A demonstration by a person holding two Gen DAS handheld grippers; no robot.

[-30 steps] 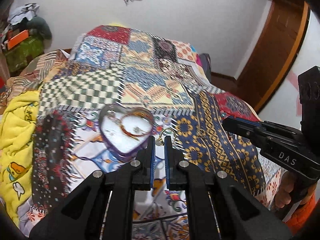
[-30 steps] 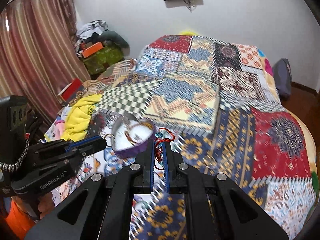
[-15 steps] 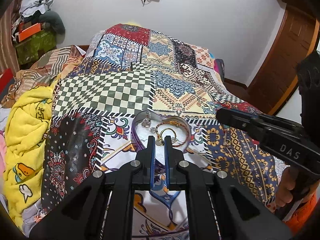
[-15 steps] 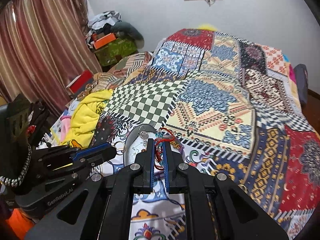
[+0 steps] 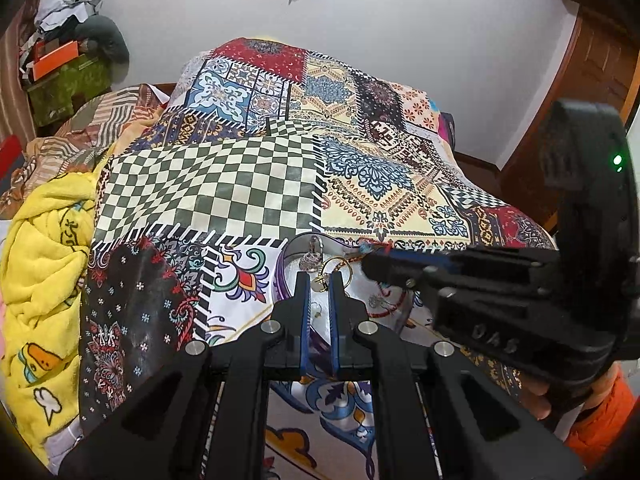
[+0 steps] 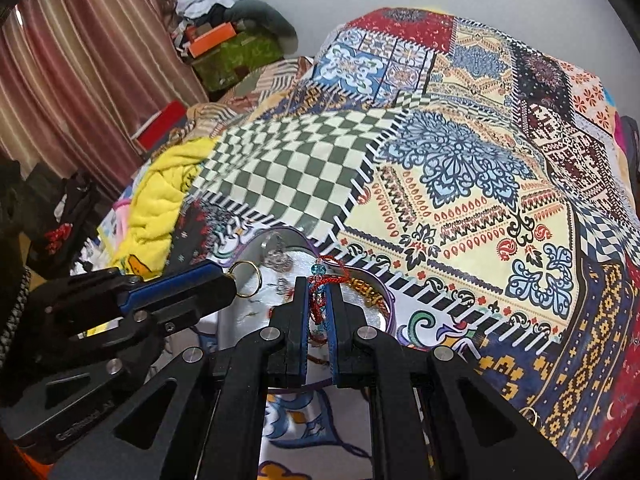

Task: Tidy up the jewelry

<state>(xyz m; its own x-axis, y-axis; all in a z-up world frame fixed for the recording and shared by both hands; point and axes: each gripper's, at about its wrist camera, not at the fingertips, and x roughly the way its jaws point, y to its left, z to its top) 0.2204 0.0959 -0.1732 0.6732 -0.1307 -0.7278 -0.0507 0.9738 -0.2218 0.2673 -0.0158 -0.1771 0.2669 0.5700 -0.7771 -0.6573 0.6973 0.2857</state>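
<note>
A heart-shaped purple-rimmed tray point(image 5: 282, 270) point(image 6: 384, 292) lies on the patchwork bedspread with jewelry in it. My left gripper point(image 5: 319, 280) point(image 6: 232, 280) is shut on a gold hoop earring point(image 6: 245, 279) point(image 5: 336, 270) and holds it just over the tray. My right gripper point(image 6: 319, 294) point(image 5: 366, 262) is shut on a red cord bracelet point(image 6: 320, 300) with a blue bead, also over the tray. A silver pendant point(image 5: 311, 258) and a red-and-gold bangle point(image 5: 386, 310) lie in the tray.
A yellow blanket point(image 5: 40, 280) is bunched at the bed's left edge. A small gold ring point(image 6: 530, 416) lies on the bedspread to the right. Clutter and boxes point(image 5: 60, 64) stand beyond the bed; curtains point(image 6: 80, 60) hang at the left.
Both grippers have moved in over the tray, the left with the earring, the right with the red bracelet. They now sit close together above it.
</note>
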